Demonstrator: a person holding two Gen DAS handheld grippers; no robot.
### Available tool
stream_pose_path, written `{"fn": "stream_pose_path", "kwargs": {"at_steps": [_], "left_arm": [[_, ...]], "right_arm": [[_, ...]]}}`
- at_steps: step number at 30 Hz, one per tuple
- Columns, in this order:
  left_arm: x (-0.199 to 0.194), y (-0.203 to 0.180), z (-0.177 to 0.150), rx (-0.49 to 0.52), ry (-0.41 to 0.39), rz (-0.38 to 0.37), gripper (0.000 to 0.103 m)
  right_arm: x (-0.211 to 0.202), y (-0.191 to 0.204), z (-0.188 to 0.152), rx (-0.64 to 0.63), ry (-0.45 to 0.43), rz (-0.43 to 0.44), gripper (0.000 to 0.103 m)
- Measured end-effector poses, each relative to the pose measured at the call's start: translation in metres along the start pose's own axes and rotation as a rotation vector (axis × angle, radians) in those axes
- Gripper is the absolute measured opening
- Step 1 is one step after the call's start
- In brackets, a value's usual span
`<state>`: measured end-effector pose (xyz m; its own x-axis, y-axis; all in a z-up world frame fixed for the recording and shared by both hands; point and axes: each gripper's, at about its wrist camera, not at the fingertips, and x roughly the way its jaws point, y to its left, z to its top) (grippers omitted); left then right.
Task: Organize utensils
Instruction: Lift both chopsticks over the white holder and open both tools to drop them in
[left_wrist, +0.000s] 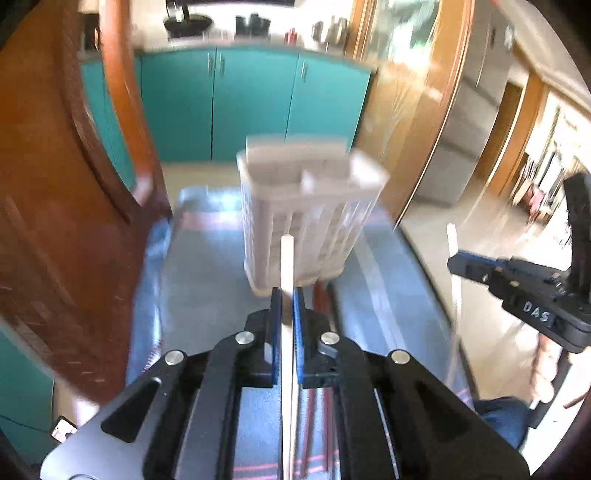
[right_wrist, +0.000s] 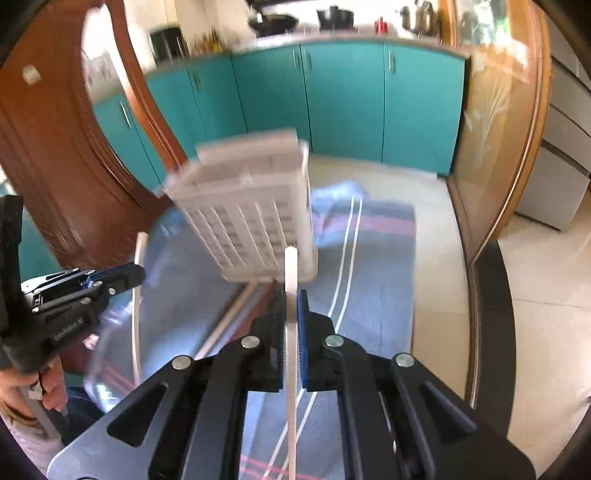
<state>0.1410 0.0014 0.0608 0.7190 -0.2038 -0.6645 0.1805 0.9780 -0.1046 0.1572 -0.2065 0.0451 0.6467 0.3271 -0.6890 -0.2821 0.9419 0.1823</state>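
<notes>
A white slotted utensil holder (left_wrist: 306, 210) stands upright on a blue cloth (left_wrist: 207, 266); it also shows in the right wrist view (right_wrist: 255, 214). My left gripper (left_wrist: 287, 295) is shut on a cream chopstick (left_wrist: 287, 266) that points up in front of the holder. My right gripper (right_wrist: 293, 295) is shut on a white chopstick (right_wrist: 290, 273), also short of the holder. Each gripper shows in the other's view, the right (left_wrist: 456, 258) and the left (right_wrist: 138, 271), each with its stick. More sticks (right_wrist: 236, 310) lie on the cloth before the holder.
A brown wooden door (left_wrist: 74, 221) stands at the left. Teal kitchen cabinets (right_wrist: 332, 99) run behind. A glass panel with a wood frame (right_wrist: 491, 147) is at the right. The cloth (right_wrist: 376, 258) has red and white stripes.
</notes>
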Motion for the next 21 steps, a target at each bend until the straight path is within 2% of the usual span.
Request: {"fn": "stream_pose_path", "kwargs": {"at_steps": [4, 7, 12, 15, 18, 21], "left_arm": [[-0.054, -0.004, 0.018, -0.006, -0.116, 0.0, 0.007], [-0.075, 0.005, 0.062, 0.008, -0.202, -0.004, 0.007], [-0.106, 0.0, 0.128, 0.013, -0.339, -0.005, 0.007], [-0.122, 0.002, 0.161, -0.053, -0.435, -0.014, 0.007], [-0.106, 0.002, 0.179, -0.068, -0.51, 0.057, 0.007], [-0.065, 0.003, 0.177, -0.078, -0.473, 0.094, 0.007]], "right_arm": [[-0.048, 0.0, 0.011, 0.025, -0.106, 0.034, 0.007], [-0.075, 0.005, 0.029, 0.03, -0.184, 0.058, 0.007], [-0.12, 0.003, 0.088, 0.065, -0.384, 0.069, 0.007], [-0.135, -0.003, 0.12, 0.122, -0.502, 0.065, 0.007], [-0.135, -0.007, 0.138, 0.151, -0.608, 0.048, 0.007], [-0.104, -0.007, 0.139, 0.149, -0.582, -0.007, 0.007]]}}
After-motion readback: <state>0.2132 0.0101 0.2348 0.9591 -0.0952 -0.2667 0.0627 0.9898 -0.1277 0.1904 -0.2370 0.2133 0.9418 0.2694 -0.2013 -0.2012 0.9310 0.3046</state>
